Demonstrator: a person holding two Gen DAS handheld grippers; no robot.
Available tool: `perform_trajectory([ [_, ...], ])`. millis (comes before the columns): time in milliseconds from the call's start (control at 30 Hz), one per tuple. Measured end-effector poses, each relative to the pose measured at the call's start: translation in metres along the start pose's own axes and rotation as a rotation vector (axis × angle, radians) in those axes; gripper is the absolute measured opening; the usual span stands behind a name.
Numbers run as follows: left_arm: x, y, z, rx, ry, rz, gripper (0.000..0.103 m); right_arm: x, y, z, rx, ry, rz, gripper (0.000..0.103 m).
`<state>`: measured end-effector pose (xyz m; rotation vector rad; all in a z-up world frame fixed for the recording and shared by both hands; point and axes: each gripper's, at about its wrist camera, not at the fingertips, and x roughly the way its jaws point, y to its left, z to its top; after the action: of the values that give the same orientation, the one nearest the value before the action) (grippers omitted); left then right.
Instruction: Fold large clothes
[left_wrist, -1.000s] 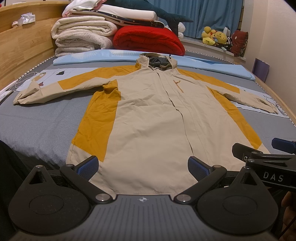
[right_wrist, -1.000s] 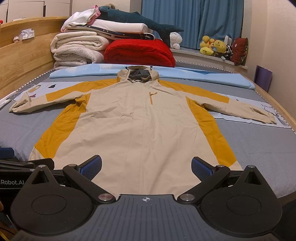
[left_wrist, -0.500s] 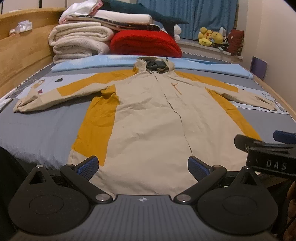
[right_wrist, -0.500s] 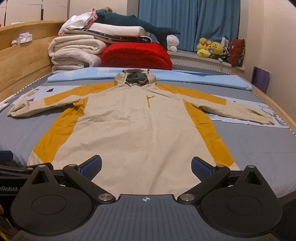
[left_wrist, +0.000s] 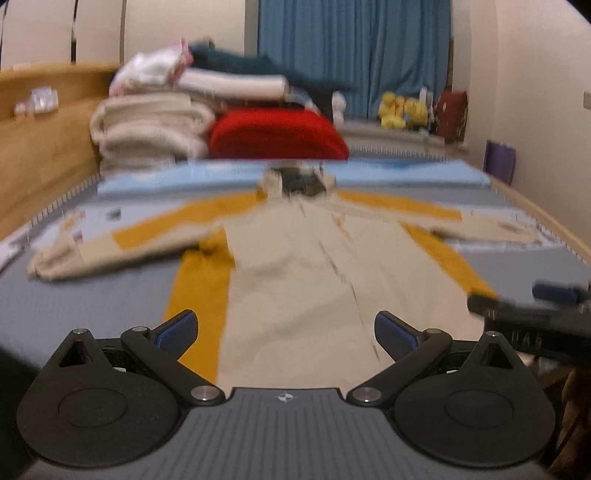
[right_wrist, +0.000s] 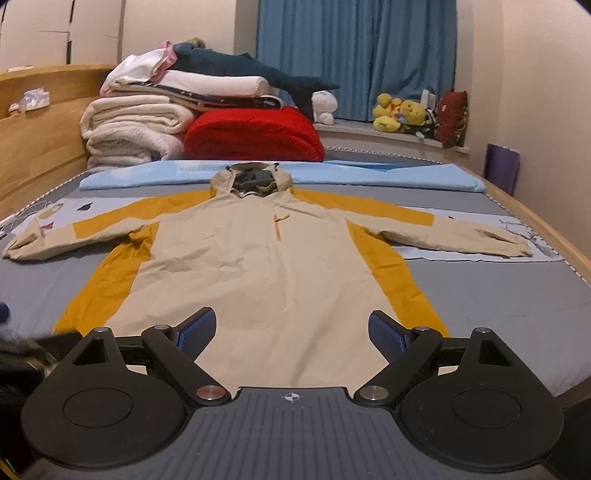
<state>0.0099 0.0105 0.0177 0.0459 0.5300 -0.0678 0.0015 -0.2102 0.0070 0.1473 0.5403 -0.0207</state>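
A beige hooded jacket (right_wrist: 266, 266) with mustard side and shoulder panels lies flat, front up, on the grey bed (right_wrist: 517, 295), both sleeves spread outward and the hood at the far end. The left wrist view is blurred but shows the same jacket (left_wrist: 295, 280). My left gripper (left_wrist: 284, 332) hovers open above the hem, nothing between its blue pads. My right gripper (right_wrist: 291, 328) also hangs over the hem; its jaws are closing, still wide apart, with nothing pressed between them. The right gripper's black body (left_wrist: 524, 314) pokes in at the right of the left wrist view.
Folded white blankets (right_wrist: 133, 133), a red quilt (right_wrist: 255, 134) and a dark plush shark (right_wrist: 258, 74) are stacked at the bed's far end behind a light blue mat (right_wrist: 369, 175). A wooden headboard wall (right_wrist: 33, 147) runs along the left. Plush toys (right_wrist: 399, 110) sit on the window ledge.
The left wrist view has lifted and tilted up, now blurred. The right gripper's jaws have narrowed slightly. The jacket lies as before.
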Motion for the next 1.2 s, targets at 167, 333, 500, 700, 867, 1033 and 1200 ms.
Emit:
perform_trajectory([
  [167, -0.001, 0.011, 0.048, 0.009, -0.101, 0.013, 0.102, 0.001, 0.001, 0.014, -0.006, -0.022, -0.028, 0.09],
  [333, 0.022, 0.015, 0.089, 0.028, -0.149, 0.008, 0.102, 0.006, 0.004, 0.027, -0.056, -0.073, -0.065, 0.09],
  [500, 0.065, 0.026, 0.117, -0.034, -0.124, -0.007, 0.102, 0.01, 0.006, 0.042, -0.047, -0.107, -0.073, 0.09],
  [700, 0.129, 0.044, 0.152, -0.07, -0.12, 0.011, 0.098, 0.012, -0.004, 0.073, -0.045, -0.176, -0.078, 0.09],
  [867, 0.198, 0.068, 0.185, -0.085, -0.126, 0.053, 0.072, 0.028, -0.012, 0.115, -0.097, -0.284, -0.107, 0.087],
  [1033, 0.27, 0.111, 0.201, -0.097, -0.122, 0.094, 0.043, 0.076, -0.015, 0.158, -0.127, -0.392, -0.168, 0.069],
  [1200, 0.335, 0.179, 0.184, -0.167, -0.035, 0.193, 0.032, 0.145, -0.009, 0.192, -0.118, -0.436, -0.14, 0.057],
])
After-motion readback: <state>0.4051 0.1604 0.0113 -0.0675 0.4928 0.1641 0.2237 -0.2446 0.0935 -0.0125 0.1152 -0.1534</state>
